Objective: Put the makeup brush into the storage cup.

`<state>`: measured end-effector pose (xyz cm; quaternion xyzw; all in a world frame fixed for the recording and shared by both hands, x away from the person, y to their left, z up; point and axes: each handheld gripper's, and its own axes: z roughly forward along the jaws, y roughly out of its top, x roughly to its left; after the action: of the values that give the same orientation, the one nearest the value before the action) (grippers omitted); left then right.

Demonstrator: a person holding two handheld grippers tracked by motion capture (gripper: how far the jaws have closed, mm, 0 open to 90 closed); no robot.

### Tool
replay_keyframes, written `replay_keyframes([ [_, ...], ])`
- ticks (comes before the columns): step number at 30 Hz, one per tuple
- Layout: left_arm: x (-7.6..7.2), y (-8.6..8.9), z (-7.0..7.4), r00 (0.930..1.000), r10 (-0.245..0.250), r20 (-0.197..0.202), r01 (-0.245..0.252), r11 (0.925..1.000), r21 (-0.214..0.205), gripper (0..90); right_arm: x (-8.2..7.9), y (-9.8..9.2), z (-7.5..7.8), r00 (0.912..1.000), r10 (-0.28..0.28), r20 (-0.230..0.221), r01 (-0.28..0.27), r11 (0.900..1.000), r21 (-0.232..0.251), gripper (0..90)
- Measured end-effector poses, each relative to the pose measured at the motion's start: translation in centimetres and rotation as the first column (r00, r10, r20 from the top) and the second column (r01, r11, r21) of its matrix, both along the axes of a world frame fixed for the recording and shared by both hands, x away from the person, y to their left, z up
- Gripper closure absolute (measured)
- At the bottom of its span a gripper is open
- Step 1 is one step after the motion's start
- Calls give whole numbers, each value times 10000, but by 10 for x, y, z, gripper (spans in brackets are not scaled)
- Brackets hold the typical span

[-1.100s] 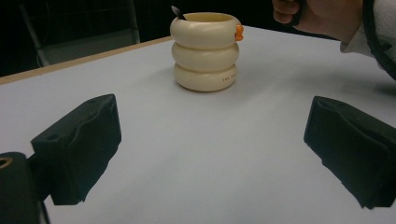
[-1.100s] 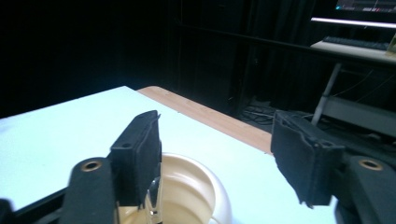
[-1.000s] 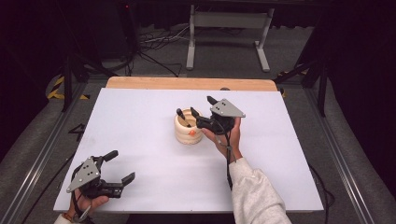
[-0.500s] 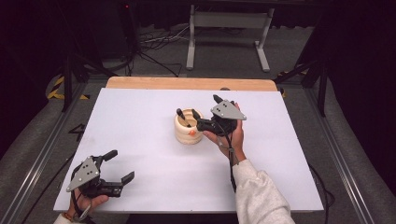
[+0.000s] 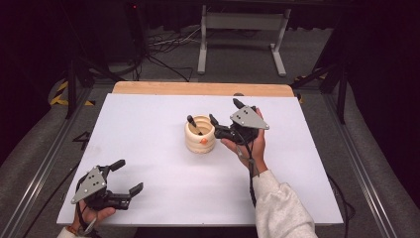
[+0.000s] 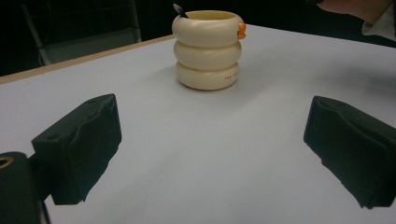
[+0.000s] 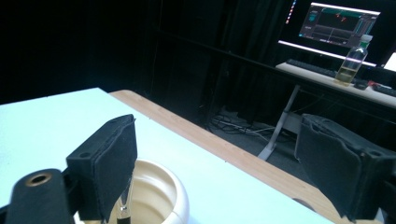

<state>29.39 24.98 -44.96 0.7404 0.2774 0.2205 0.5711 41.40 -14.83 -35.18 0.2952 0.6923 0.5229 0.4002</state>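
A cream ribbed holder [image 5: 200, 139] with an orange spot stands mid-table, and a dark pen [image 5: 191, 123] leans inside it. My right gripper [image 5: 225, 112] hovers just right of the holder. Its jaws have just been opening and stand open with nothing between them. In the right gripper view, the holder's rim [image 7: 164, 186] and the pen [image 7: 124, 207] lie below the left pad [image 7: 108, 163]. My left gripper [image 5: 130, 175] rests open near the front left corner. In the left gripper view, it faces the holder [image 6: 207, 49] from well back.
The white tabletop [image 5: 148, 124] has a wooden strip [image 5: 198, 88] along its far edge. Beyond the table stand a metal desk frame [image 5: 242, 29] and loose cables on the floor. A side desk with a monitor [image 7: 341, 23] and a bottle [image 7: 352, 65] is seen in the right gripper view.
My right gripper has drawn back a little to the right from over the holder with its jaws wider apart. The pen stays in the holder. The left gripper has not moved.
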Motion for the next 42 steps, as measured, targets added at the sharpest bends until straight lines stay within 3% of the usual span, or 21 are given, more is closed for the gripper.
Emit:
replay_keyframes([
  [11, 0, -1, 0, 10000, 28, 3, -28, 10000, -73, 50, -5, -13, 3, 9999, -151, -10, 151, 9998, 104, 145],
  [42, 0, -2, 0, 10000, -9, -5, 9, 10000, 2, 50, -26, -45, 0, 9996, -289, -43, 289, 9994, -168, 149],
])
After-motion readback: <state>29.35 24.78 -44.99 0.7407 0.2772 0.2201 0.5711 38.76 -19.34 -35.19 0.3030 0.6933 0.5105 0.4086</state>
